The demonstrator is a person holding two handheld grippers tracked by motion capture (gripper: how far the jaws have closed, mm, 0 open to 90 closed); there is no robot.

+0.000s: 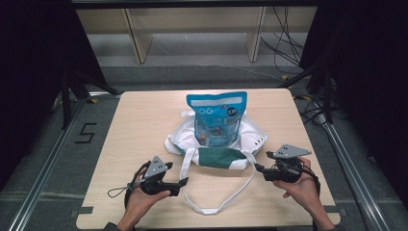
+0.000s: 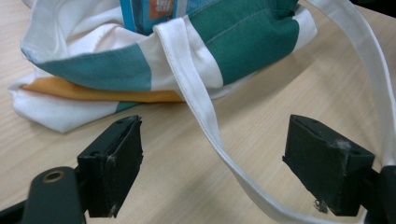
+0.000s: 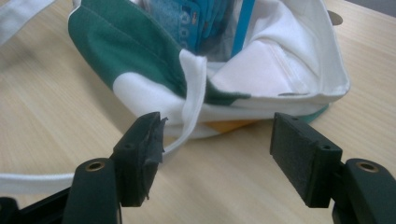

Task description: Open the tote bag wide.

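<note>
light: bright tabletop, dark surround | shadows: soft | focus: slightly blurred

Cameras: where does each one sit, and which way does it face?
High view: above the person's side, looking forward and down at the table; both hands and tools show.
Left gripper view: rides the left tool, facing the tote bag and its strap.
Right gripper view: rides the right tool, facing the bag's open mouth.
Both gripper views share bag and blue pouch.

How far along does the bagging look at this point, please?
Done: the pouch stands in the tote. In hand: both grippers, left and right, are open beside the strap; its near end lies between the left gripper's pads, ungripped. Left: gripping the strap and lifting.
</note>
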